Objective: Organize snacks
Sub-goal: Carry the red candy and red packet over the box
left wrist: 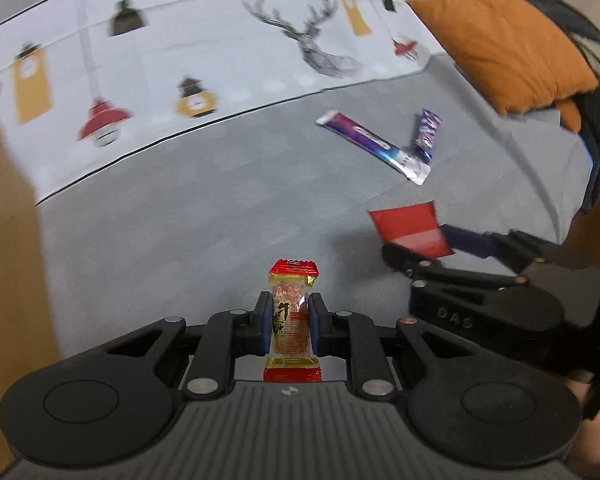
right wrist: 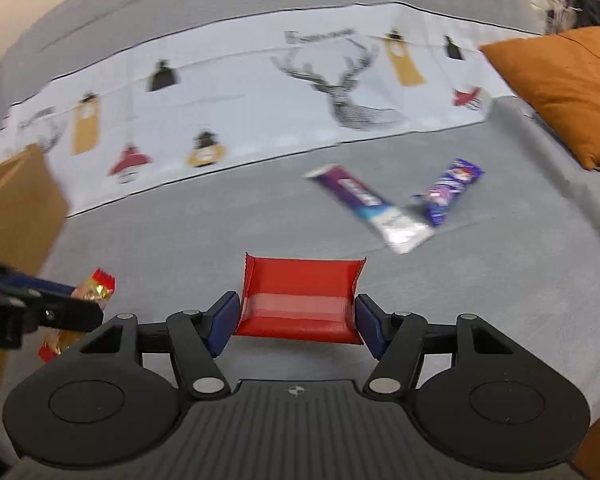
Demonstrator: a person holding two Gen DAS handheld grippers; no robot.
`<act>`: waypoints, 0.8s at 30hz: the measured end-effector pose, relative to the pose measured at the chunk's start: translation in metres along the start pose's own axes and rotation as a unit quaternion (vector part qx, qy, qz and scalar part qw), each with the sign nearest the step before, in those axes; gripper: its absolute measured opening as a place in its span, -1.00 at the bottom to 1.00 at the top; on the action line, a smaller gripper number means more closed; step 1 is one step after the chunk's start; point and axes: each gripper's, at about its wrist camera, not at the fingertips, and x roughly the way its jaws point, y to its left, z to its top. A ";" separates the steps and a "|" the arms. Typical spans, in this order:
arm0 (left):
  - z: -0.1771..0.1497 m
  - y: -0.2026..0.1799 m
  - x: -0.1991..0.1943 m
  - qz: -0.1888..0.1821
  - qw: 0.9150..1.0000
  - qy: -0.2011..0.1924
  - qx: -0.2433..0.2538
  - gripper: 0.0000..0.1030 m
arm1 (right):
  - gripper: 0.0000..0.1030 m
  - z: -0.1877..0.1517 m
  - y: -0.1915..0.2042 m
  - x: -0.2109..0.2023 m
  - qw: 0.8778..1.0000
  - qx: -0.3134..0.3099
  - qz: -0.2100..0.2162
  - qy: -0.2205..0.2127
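Note:
My left gripper (left wrist: 291,322) is shut on a red and gold snack packet (left wrist: 293,292), held upright above the grey sofa seat (left wrist: 180,216). It also shows at the left of the right wrist view (right wrist: 86,294). My right gripper (right wrist: 298,320) is shut on a red snack packet (right wrist: 300,300), which also shows in the left wrist view (left wrist: 410,228). A long purple and white bar (left wrist: 374,146) (right wrist: 370,206) and a short purple bar (left wrist: 428,132) (right wrist: 448,190) lie on the seat beyond.
A cardboard box (left wrist: 4,260) (right wrist: 16,208) stands at the left. An orange cushion (left wrist: 504,48) (right wrist: 560,88) leans at the right. A white cloth with a deer print (left wrist: 312,44) (right wrist: 340,92) covers the sofa back.

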 end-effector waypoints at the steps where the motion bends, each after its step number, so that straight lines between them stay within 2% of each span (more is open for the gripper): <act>1: -0.006 0.006 -0.009 0.001 1.000 -0.002 -0.003 -0.61 | 0.26 -0.001 0.011 -0.004 1.000 -0.009 0.007 -0.001; 5: -0.027 0.032 -0.043 0.006 1.000 -0.014 -0.018 -0.61 | 0.26 -0.001 0.060 -0.027 0.998 -0.042 0.031 -0.021; 12: -0.046 0.082 -0.110 0.025 0.996 -0.062 -0.057 -0.61 | 0.24 0.006 0.113 -0.062 0.997 -0.033 0.061 -0.033; 16: -0.051 0.109 -0.153 0.042 0.992 -0.098 -0.070 -0.61 | 0.24 0.019 0.150 -0.094 0.993 -0.023 0.099 -0.051; 19: -0.057 0.126 -0.183 0.059 0.988 -0.124 -0.075 -0.61 | 0.24 0.035 0.194 -0.128 0.985 -0.046 0.150 -0.070; 20: -0.059 0.133 -0.196 0.064 0.986 -0.134 -0.077 -0.61 | 0.24 0.035 0.194 -0.128 0.985 -0.046 0.150 -0.070; 22: -0.063 0.144 -0.216 0.074 0.983 -0.149 -0.078 -0.61 | 0.24 0.049 0.227 -0.152 0.979 -0.072 0.170 -0.091; 24: -0.068 0.151 -0.235 0.092 0.979 -0.166 -0.077 -0.61 | 0.24 0.054 0.237 -0.159 0.978 -0.076 0.168 -0.101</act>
